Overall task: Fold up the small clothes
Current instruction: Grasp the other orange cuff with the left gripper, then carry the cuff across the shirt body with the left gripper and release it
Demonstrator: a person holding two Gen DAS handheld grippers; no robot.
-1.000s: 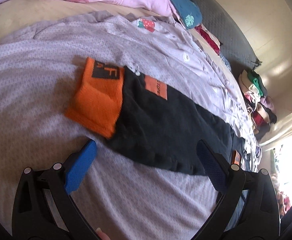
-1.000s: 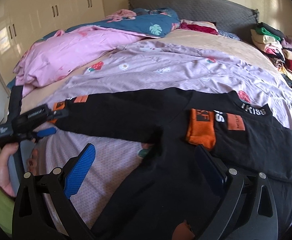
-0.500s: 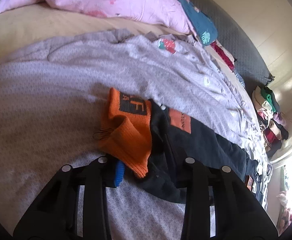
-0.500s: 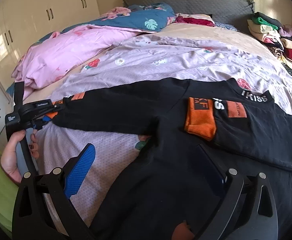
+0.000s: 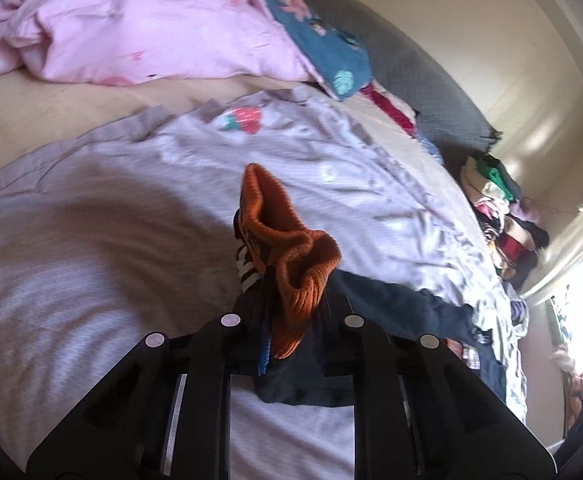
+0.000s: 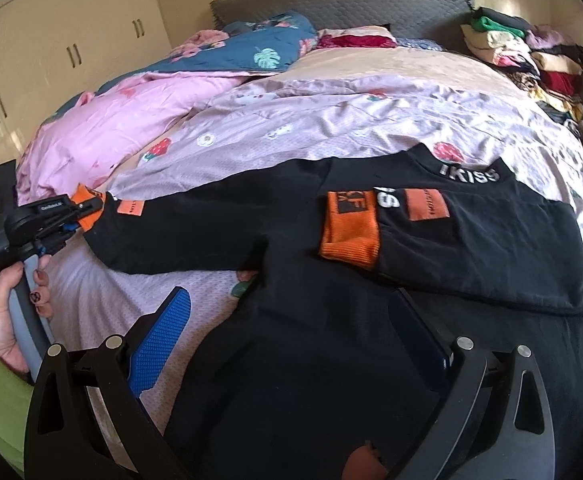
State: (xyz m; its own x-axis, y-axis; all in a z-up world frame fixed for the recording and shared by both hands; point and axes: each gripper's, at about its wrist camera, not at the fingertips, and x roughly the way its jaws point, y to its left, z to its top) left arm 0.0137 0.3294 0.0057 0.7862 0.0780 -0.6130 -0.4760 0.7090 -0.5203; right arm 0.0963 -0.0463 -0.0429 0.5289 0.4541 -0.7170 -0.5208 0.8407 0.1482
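Observation:
A black sweater (image 6: pixel 291 340) with orange cuffs lies spread on the lilac bedspread (image 5: pixel 91 260). One sleeve is folded across its chest, its orange cuff (image 6: pixel 349 228) lying flat. The other sleeve (image 5: pixel 403 304) stretches out to my left gripper (image 5: pixel 287 332), whose jaws are closing with that sleeve's orange cuff (image 5: pixel 291 248) pinched between them and raised off the bed. In the right wrist view the left gripper (image 6: pixel 91 205) holds this cuff (image 6: pixel 90 221) at the far left. My right gripper (image 6: pixel 287 308) hovers open over the sweater's lower body, with nothing between its fingers.
A pink duvet (image 5: pixel 131 32) and a blue floral quilt (image 6: pixel 259 52) are heaped at the head of the bed by the grey headboard (image 6: pixel 351 4). Stacked clothes (image 6: pixel 531 56) sit at the far right corner. A person's hand (image 6: pixel 7 320) grips the left gripper's handle.
The left gripper came forward over the sleeve end, shut on the orange cuff and lifted it off the bedspread. The right gripper slid sideways over the sweater and stayed open.

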